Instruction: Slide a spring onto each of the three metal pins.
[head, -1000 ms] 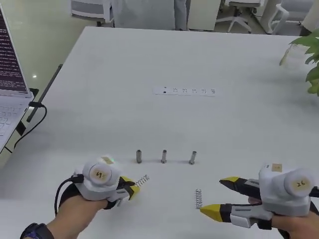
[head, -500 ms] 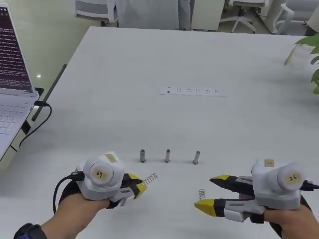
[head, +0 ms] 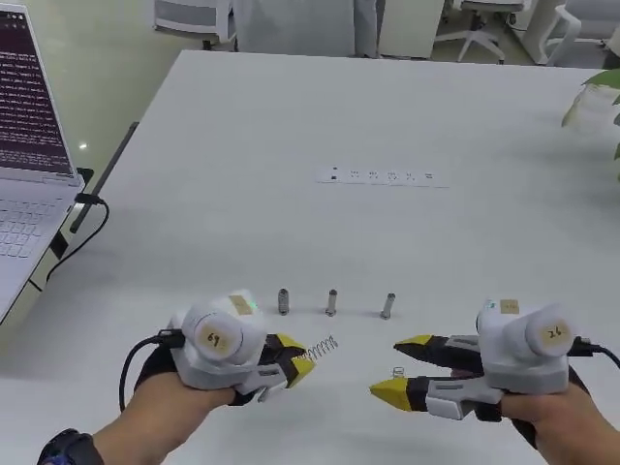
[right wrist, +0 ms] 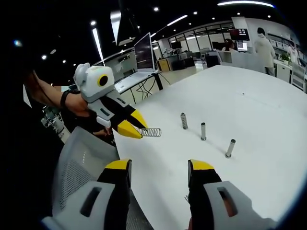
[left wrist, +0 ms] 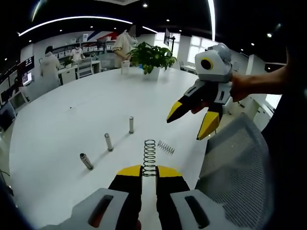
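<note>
Well, measured against the pins and not the picture, which has shifted with my head, the left gripper [head: 296, 355] has moved right over the last second. Its jaws are pressed together on one end of the held spring [head: 323, 346], which sticks out past the yellow tips, clear of the table [head: 291, 145] as far as I can judge. A second ago that coil sat just below the left pin [head: 283, 301]; its free end now points up toward the middle pin [head: 331, 301], near it but not touching.

The right gripper [head: 399, 366] has changed more. Its jaws are spread wide and hold nothing, but they have come forward and left. The loose spring [head: 397, 372], which lay just off the near tip before, now lies on the table in the gap between the two tips, partly hidden by the lower jaw. I cannot tell whether either tip touches it.

All three pins, the right pin [head: 387, 306] included, stand upright and bare, so I judge the task barely started. One spring is on its way to a pin and a second is lined up for a grab. Next I would expect a squeeze on the right and a tilt on the left to bring the coil's bore over a pin top; a skewed coil could catch on the pin's rim
</note>
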Demonstrator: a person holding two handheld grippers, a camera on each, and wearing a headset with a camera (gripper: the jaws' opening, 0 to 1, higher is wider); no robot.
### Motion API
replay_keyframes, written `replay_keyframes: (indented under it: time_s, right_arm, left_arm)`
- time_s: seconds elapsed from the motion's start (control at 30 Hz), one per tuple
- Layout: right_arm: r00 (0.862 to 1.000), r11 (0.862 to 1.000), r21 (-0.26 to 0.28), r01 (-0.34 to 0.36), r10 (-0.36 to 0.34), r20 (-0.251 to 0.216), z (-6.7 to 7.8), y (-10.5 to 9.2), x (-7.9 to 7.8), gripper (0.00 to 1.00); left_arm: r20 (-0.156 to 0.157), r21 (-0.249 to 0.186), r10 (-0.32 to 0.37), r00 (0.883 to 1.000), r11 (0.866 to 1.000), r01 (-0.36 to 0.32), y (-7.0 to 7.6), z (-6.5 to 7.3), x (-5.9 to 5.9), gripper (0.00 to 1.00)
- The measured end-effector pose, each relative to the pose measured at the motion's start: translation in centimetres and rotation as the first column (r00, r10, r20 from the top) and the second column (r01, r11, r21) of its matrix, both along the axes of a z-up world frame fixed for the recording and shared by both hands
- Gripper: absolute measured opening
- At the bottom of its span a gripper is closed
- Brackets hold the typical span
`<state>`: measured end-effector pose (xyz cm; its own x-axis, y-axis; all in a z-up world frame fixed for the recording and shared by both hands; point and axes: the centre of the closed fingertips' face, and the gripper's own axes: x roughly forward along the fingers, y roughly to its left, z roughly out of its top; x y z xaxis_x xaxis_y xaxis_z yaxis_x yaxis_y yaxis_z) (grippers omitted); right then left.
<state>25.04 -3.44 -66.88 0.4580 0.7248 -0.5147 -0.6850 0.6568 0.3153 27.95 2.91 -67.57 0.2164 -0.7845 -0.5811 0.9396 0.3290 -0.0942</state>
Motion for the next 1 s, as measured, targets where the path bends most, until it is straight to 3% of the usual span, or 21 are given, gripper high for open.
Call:
replay_keyframes:
  time_s: [0.47, 1.0]
  right_arm:
    - [0.996, 0.995, 0.049, -0.087, 0.086, 0.011, 0.6, 1.9, -0.4, 0.33]
    - [0.99, 0.985, 0.101, -0.14, 0.14, 0.003, 1.2, 2.5, -1.2, 0.19]
  left_arm:
    - [0.025, -0.023, -0.108, 0.994, 0.994, 0.109, -2.6, 1.4, -2.6, 0.02]
    - [0.053, -0.013, -0.182, 0.982, 0.983, 0.183, -3.3, 1.9, -3.9, 0.02]
